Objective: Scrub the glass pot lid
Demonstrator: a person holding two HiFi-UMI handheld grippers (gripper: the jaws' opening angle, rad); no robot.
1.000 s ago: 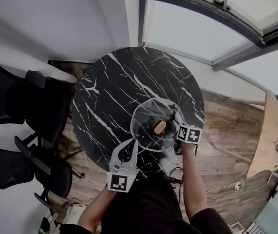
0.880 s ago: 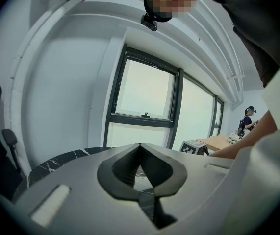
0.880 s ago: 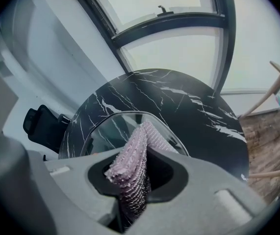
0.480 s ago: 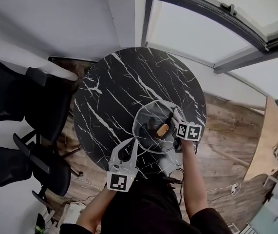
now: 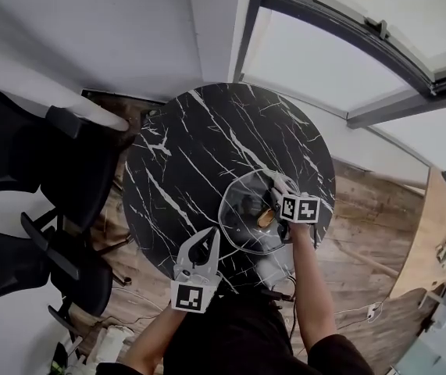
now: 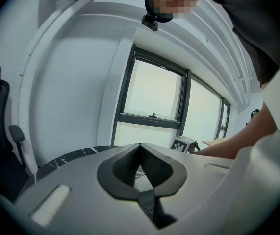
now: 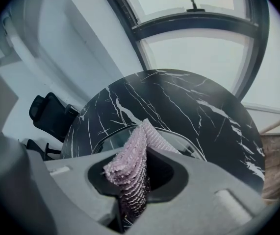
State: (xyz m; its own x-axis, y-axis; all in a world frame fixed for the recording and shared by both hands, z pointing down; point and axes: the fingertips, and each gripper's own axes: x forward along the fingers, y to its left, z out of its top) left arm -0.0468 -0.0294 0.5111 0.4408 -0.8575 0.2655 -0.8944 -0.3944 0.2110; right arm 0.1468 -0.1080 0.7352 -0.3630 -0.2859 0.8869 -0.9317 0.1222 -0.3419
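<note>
Table (image 5: 199, 147): round, black marble with white veins; fills the middle of the head view.
Glass pot lid (image 5: 242, 226): clear, round, on the tabletop in its 5 o'clock sector, close to the edge nearest the person. Its rim also shows in the right gripper view (image 7: 105, 137), just beyond the jaws.
Knob (image 5: 265, 218): wood-coloured, at the lid's centre.
Right gripper (image 7: 140, 155): jaws clamped on a pink scrub cloth. In the head view it reaches over the lid from the lid's 3 o'clock side, and its marker cube (image 5: 301, 208) sits just beside the knob.
Pink scrub cloth (image 7: 147, 131): nubbly knit, folded into an upright ridge. It is pinched between the right jaws and pokes out past their tips towards the glass.
Left gripper (image 6: 140, 148): jaw tips pressed together, with no object made out between them. In the head view it lies at the lid's 7 o'clock with its tips just beside the rim. Whether they touch the rim cannot be told.
Marker cube, left (image 5: 190, 296): at the rear of the left gripper, at the table's 6 o'clock edge.
Office chairs (image 5: 43, 155): black, two, at the table's 9 o'clock.
Window (image 5: 324, 53): dark-framed, from 12 to 2 o'clock.
Floor (image 5: 363, 209): wooden boards, at 3 o'clock of the table.
</note>
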